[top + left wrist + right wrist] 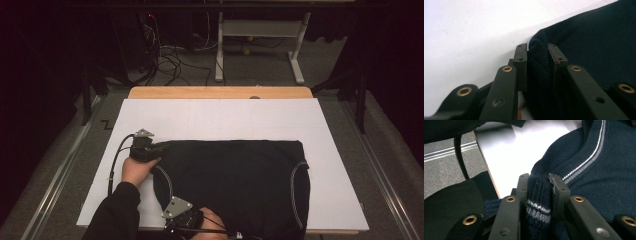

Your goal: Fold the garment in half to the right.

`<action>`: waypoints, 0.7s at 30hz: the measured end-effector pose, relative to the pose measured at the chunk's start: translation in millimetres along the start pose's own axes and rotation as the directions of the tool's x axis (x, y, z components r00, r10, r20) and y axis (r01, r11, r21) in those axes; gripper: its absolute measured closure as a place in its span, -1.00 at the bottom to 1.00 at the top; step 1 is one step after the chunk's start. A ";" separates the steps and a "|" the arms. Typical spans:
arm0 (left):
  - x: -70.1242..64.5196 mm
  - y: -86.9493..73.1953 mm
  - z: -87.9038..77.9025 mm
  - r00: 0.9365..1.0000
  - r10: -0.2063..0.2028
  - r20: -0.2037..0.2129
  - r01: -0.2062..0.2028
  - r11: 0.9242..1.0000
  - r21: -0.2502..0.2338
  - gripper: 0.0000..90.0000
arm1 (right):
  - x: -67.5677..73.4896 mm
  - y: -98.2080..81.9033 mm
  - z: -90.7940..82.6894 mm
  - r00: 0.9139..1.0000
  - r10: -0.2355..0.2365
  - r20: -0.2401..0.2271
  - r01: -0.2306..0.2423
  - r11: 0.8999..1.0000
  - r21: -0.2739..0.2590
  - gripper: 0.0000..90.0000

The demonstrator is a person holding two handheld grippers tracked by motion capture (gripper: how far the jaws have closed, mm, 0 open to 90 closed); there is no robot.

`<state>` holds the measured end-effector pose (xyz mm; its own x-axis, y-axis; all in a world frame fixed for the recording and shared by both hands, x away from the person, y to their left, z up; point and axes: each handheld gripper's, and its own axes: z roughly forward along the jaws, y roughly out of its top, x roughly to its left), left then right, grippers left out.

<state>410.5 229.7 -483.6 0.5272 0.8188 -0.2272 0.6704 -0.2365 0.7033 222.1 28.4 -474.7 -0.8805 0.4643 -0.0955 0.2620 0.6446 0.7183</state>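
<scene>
A dark navy knitted garment (235, 180) with pale trim lines lies flat on the white board (225, 117). My left gripper (159, 147) is at the garment's far left corner. In the left gripper view, the left gripper (537, 53) is shut on a raised fold of the navy knit (599, 45). My right gripper (172, 220) sits at the garment's near left edge, by the board's front rim. In the right gripper view, the right gripper (539, 182) is shut on a ribbed edge with pale stripes (537, 207).
The white board rests on a wooden table (220, 92). Bare board runs behind and left of the garment. A white desk frame (260, 30) and loose cables (170, 60) stand on the grey floor beyond. The person's dark sleeve (112, 215) enters at the bottom left.
</scene>
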 end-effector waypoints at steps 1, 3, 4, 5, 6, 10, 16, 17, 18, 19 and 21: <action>0.2 0.3 0.1 1.000 -0.007 0.001 0.007 1.000 0.000 0.53 | -0.2 0.5 -0.2 1.000 -0.001 0.001 0.001 1.000 -0.001 0.65; 0.2 0.9 -0.4 1.000 -0.014 0.003 0.014 1.000 0.003 0.55 | -1.6 2.0 -2.1 1.000 -0.002 -0.001 0.002 1.000 -0.005 0.65; 0.2 1.2 -1.1 1.000 -0.021 0.006 0.021 1.000 -0.002 0.57 | -2.2 2.6 -3.4 1.000 -0.001 -0.002 0.001 1.000 -0.005 0.65; 0.2 1.5 -1.6 1.000 -0.026 0.007 0.026 1.000 -0.008 0.59 | -3.4 4.0 -5.4 1.000 -0.001 0.000 0.001 1.000 -0.014 0.66; 0.2 2.2 -2.6 0.999 -0.037 0.010 0.038 0.999 -0.021 0.59 | -4.2 4.8 -6.7 1.000 -0.005 0.001 0.005 1.000 -0.024 0.66; -3.9 6.9 -5.3 0.996 -0.086 -0.001 0.085 0.993 -0.083 0.61 | -10.6 10.6 -17.6 1.000 -0.001 0.012 0.002 0.997 -0.071 0.67; -8.5 13.2 -6.6 0.995 -0.096 0.001 0.095 0.982 -0.160 0.60 | -20.9 15.8 -31.9 1.000 0.000 0.028 0.004 0.993 -0.121 0.68; -8.6 14.9 -7.5 0.996 -0.093 0.001 0.092 0.984 -0.156 0.60 | -21.5 16.3 -33.2 1.000 0.003 0.030 0.001 0.992 -0.127 0.68; -9.0 15.9 -8.3 0.996 -0.088 0.001 0.087 0.983 -0.158 0.60 | -22.7 16.8 -34.8 0.999 -0.001 0.034 0.006 0.991 -0.135 0.69; -9.7 17.7 -9.4 0.997 -0.082 -0.005 0.080 0.984 -0.156 0.60 | -22.8 17.0 -35.3 0.999 -0.001 0.033 0.006 0.990 -0.138 0.69; -10.2 21.0 -11.6 0.996 -0.088 -0.008 0.085 0.984 -0.157 0.60 | -22.0 17.4 -34.8 0.999 -0.006 0.033 0.010 0.990 -0.142 0.69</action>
<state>413.2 222.5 -458.7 0.4622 0.8406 -0.2824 0.6225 -0.0807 0.7784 232.2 8.3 -436.2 -0.8685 0.4803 -0.1224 0.1938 0.5564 0.8080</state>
